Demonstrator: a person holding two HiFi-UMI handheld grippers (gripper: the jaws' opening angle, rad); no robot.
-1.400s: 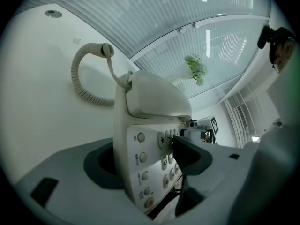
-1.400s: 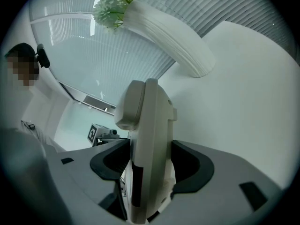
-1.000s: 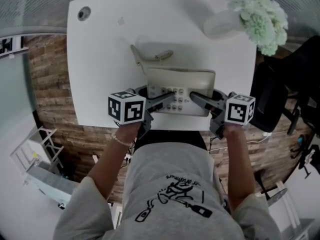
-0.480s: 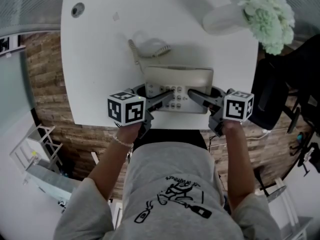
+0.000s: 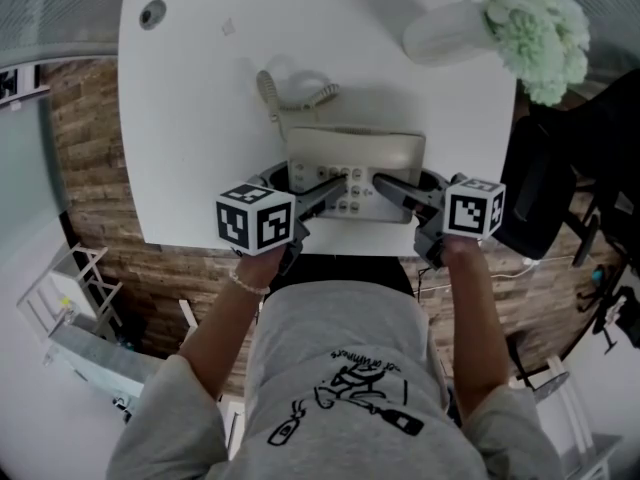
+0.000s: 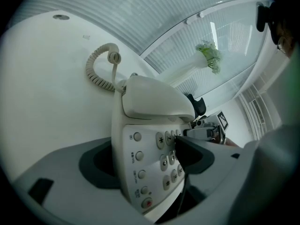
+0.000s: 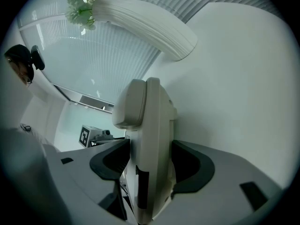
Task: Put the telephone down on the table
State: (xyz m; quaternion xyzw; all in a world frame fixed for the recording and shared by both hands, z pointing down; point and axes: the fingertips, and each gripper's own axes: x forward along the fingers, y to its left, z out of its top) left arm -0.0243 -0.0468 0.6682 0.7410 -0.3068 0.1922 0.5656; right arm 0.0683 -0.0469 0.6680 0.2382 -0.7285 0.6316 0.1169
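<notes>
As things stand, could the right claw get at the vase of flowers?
Probably not yet: the right claw is closed on the telephone, which fills its jaws. The vase is beyond it at the far right corner, with only bare table between, so once the claw lets go the way looks free.

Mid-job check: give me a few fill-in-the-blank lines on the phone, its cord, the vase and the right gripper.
1. The phone has a ____ cord.
2. Its handset rests ____ the phone.
3. The vase holds ____.
4. The right gripper has the phone ____ its jaws.

Missing words: coiled; on; flowers; between.
</notes>
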